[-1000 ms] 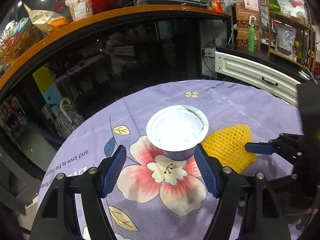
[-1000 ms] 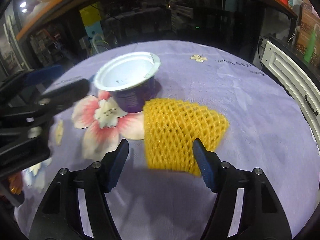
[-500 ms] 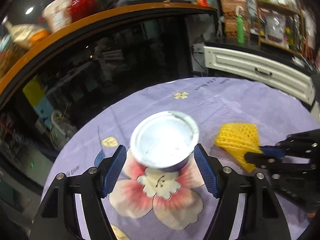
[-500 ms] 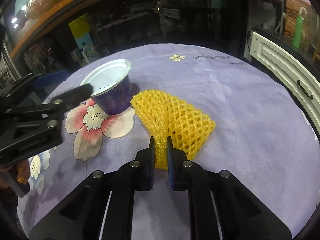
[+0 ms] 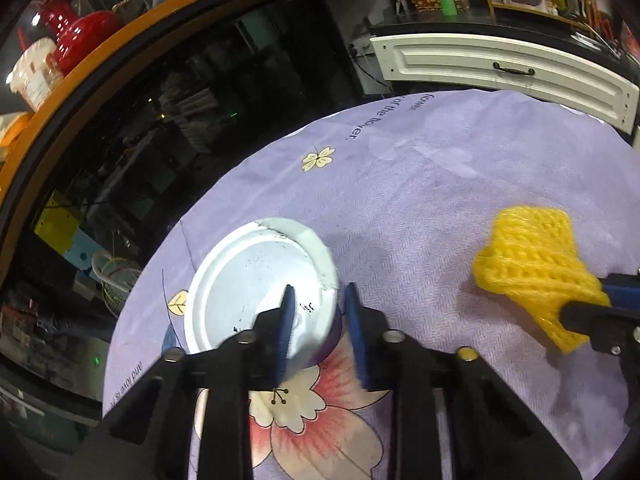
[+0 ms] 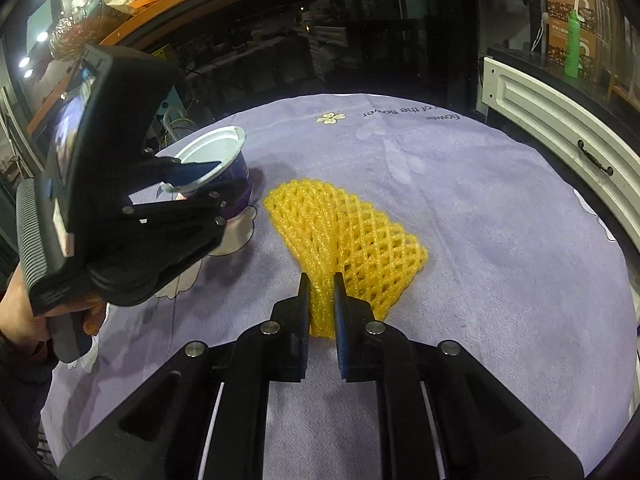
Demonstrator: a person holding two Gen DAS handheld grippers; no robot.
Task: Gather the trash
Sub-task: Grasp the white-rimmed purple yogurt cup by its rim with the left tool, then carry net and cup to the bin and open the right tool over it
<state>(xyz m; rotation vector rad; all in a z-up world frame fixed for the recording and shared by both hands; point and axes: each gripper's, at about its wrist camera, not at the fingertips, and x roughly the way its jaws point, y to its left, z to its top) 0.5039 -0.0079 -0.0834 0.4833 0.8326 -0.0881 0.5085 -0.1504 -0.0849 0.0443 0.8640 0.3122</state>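
Note:
A white-lined purple cup [image 5: 248,280] stands tilted on the flowered purple tablecloth [image 5: 440,184]. My left gripper [image 5: 318,296] straddles its near wall, one finger inside and one outside, and its jaws are closing on that wall. From the right wrist view the left gripper [image 6: 230,178] shows at the left, pinching the cup [image 6: 212,148]. A yellow foam fruit net [image 6: 360,240] lies right of the cup. My right gripper [image 6: 321,284] is shut on the net's bunched near end. The left wrist view shows the net [image 5: 528,256] with the right gripper [image 5: 588,300] at the right edge.
A white cabinet drawer [image 6: 560,128] borders the table's far right. A curved orange-edged counter [image 5: 120,36] with jars and a red pot runs behind, dark glass below it. A green bottle [image 6: 573,52] stands on the back shelf. A person's hand [image 6: 20,312] holds the left gripper.
The left gripper moved forward over the cup and its jaws narrowed onto the wall; the cup tilted. The right gripper went from open to shut on the net and drew it away from the cup.

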